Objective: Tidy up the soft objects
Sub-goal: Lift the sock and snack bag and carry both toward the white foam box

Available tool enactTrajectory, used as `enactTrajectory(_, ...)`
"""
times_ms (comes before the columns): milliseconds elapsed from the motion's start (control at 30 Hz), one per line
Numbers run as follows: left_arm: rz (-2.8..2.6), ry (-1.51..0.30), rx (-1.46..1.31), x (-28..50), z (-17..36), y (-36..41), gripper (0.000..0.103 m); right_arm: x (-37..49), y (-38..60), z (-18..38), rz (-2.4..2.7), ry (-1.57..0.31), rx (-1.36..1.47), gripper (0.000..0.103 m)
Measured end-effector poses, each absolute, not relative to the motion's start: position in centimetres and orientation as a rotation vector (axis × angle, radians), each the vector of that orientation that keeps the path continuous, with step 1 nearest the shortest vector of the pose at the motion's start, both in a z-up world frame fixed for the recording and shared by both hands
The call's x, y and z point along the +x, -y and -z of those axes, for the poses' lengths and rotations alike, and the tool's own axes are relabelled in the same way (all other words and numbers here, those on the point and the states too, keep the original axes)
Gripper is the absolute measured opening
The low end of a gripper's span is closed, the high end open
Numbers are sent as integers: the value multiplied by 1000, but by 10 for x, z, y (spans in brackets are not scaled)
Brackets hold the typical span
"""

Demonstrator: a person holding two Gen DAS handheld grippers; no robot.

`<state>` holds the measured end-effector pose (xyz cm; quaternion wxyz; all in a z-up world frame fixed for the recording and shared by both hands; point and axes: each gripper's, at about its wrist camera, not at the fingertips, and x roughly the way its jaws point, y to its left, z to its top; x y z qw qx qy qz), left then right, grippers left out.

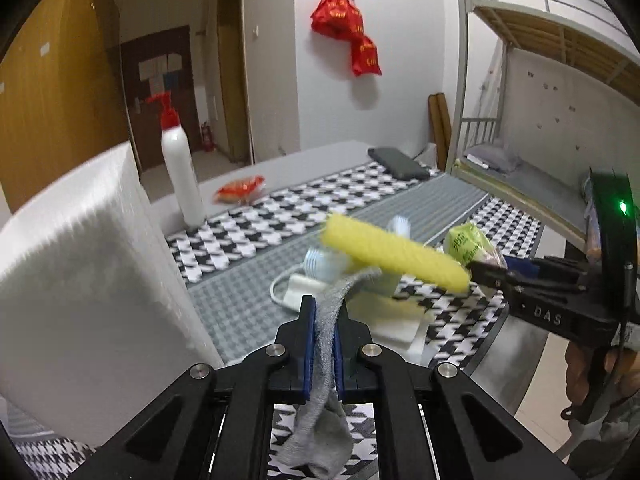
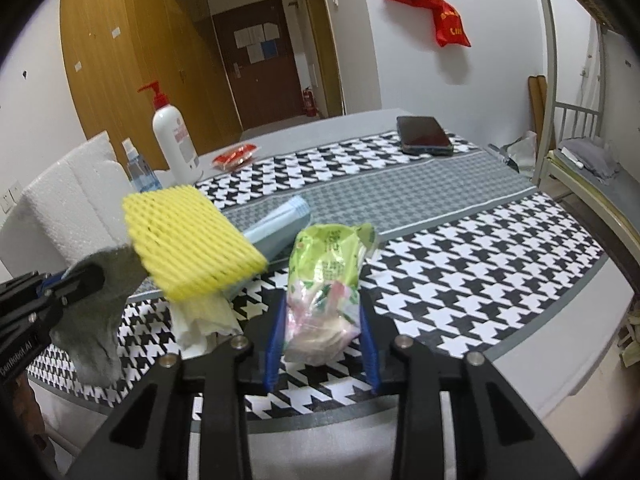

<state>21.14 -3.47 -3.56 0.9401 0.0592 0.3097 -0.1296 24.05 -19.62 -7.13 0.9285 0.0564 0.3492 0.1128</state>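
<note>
Left gripper [image 1: 322, 332] clamped on grey sock [image 1: 326, 336], lifted off the houndstooth cloth [image 2: 460, 280]; sock limp and light, drapes both sides of the pads, so a mid-length pinch suits. Right gripper [image 2: 322, 336] closed on crinkly green snack bag [image 2: 326, 280], likely slippery and crushable. Yellow foam net [image 2: 192, 240] lies across between them; white foam block [image 1: 80, 280] crowds the left.

yellow foam net [image 1: 396, 256] motion-blurred, grey sock [image 1: 324, 344] partly hidden between claw pads
</note>
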Motion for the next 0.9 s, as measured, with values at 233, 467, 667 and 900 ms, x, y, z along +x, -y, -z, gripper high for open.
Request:
enactTrajectory(233,269,-585,116,208,16,37,8,226,207,56,-232,-663,133,37)
enactTrajectory(467,266,-538,100,199,0,37,8,213,216,43,-231,-617,149,38)
enactTrajectory(667,261,-483,92,187,-16,38,8,199,219,28,-233,-568,147,38)
enactTrajectory(900,253,-396,93,163,-40,39,9,178,221,5,-249,-497,134,38)
